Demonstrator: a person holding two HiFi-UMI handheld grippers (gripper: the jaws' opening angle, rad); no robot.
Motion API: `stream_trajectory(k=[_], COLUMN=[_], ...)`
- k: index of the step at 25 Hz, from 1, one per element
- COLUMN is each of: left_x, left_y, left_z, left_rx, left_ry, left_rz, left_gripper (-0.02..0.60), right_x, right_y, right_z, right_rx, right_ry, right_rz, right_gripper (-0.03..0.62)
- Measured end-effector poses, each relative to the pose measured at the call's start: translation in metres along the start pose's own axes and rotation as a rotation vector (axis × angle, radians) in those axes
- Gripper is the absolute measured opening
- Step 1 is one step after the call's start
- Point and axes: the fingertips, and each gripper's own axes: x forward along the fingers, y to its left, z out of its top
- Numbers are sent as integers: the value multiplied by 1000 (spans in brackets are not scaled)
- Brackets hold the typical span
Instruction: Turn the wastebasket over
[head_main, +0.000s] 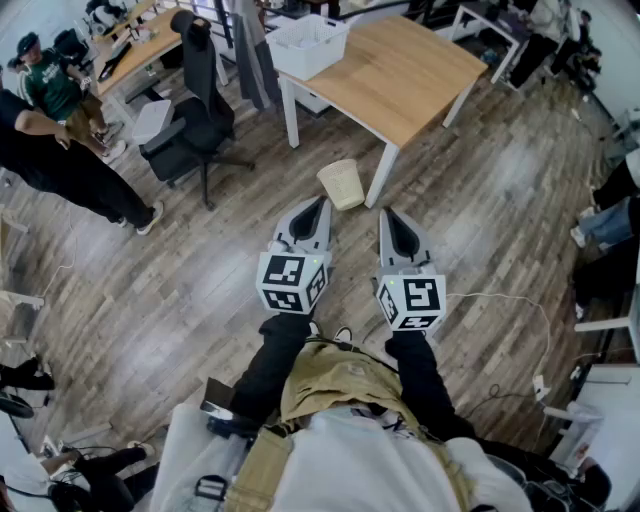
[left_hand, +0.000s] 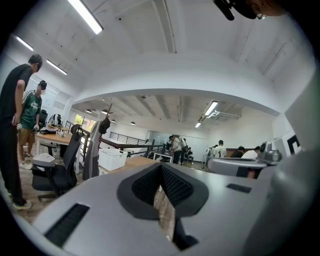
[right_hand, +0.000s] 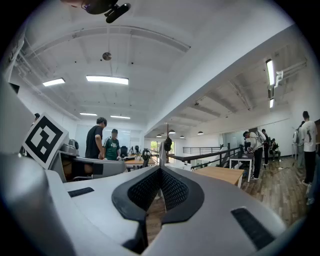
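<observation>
One wastebasket (head_main: 342, 185) sits beside one wooden table (head_main: 420, 75), with one white crate (head_main: 308, 45) on the tabletop. One black office chair (head_main: 195, 115) stands left of that table. Two grippers: left gripper (head_main: 320, 204), right gripper (head_main: 389, 214).

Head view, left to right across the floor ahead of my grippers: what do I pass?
Person in black → black office chair → wastebasket → white table leg

a: what's underfoot?
b: wood floor (head_main: 480, 200). a desk (head_main: 400, 70) at one, a black chair (head_main: 200, 120) at eleven.
a: and the light?
b: strip lamps (right_hand: 107, 79) on a white ceiling (left_hand: 200, 60); a railing (right_hand: 207, 151) far back.
</observation>
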Motion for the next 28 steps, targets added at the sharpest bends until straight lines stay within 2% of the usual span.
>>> stream_trajectory(k=[15, 28], left_x=[16, 29], left_y=[36, 74], left_z=[-6, -10], left_rx=[-24, -46], left_ry=[28, 43], left_rz=[-20, -21], left_gripper=[2, 2], right_x=[33, 67], right_y=[5, 18], right_z=[-15, -24], right_rx=[2, 7], right_ry=[41, 50], right_rz=[-43, -41], right_gripper=[20, 20])
